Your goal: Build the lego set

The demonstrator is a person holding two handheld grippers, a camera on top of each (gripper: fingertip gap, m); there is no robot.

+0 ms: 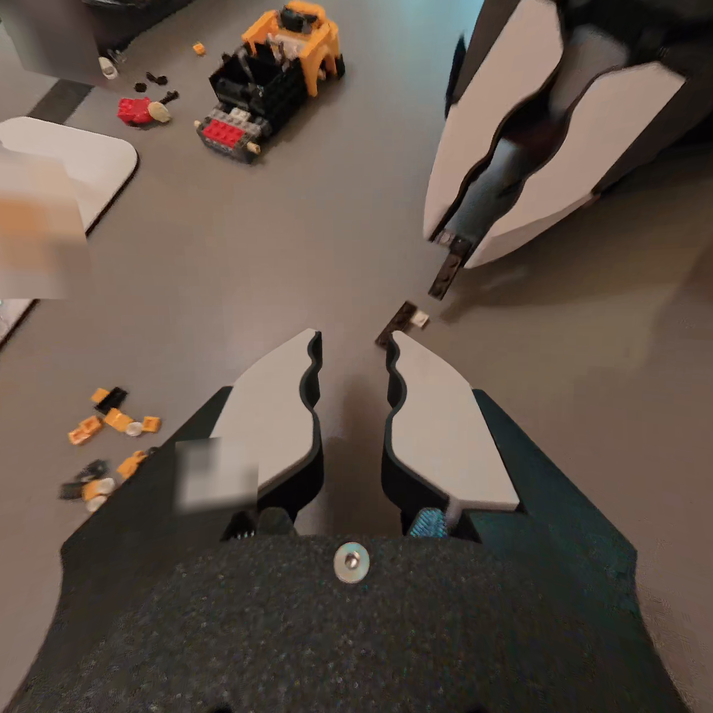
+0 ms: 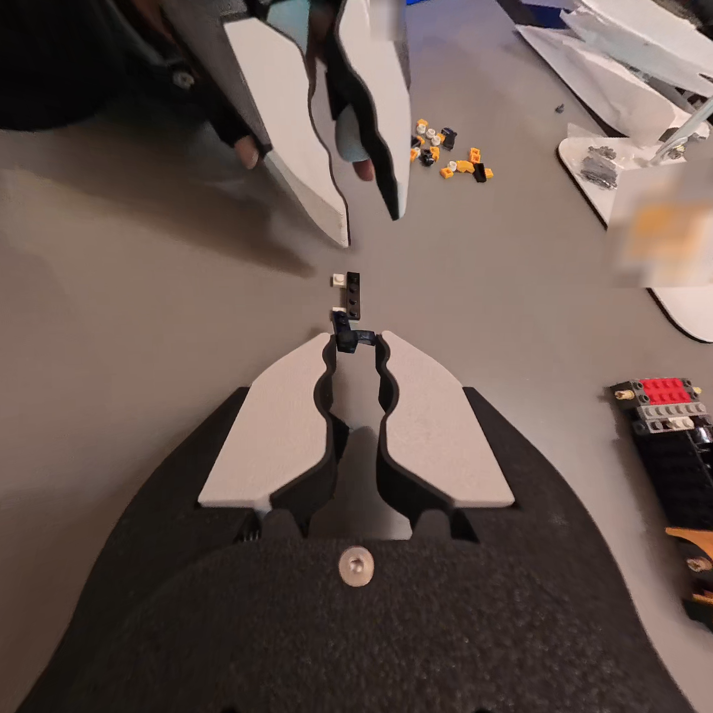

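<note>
Both grippers (image 1: 353,339) (image 2: 355,335) have white wavy fingers (image 1: 270,405), black rough bodies, and one silver screw (image 1: 351,561) behind the jaws.

Lego vehicle (image 2: 671,455) cut by right edge; far loose bricks (image 2: 451,154) too small to identify.

Left gripper (image 1: 353,339): jaws parted, nothing between them, tips low over the surface. Right gripper (image 2: 355,337): at its 1 o'clock, tips narrowed, pinching a dark piece.
</note>
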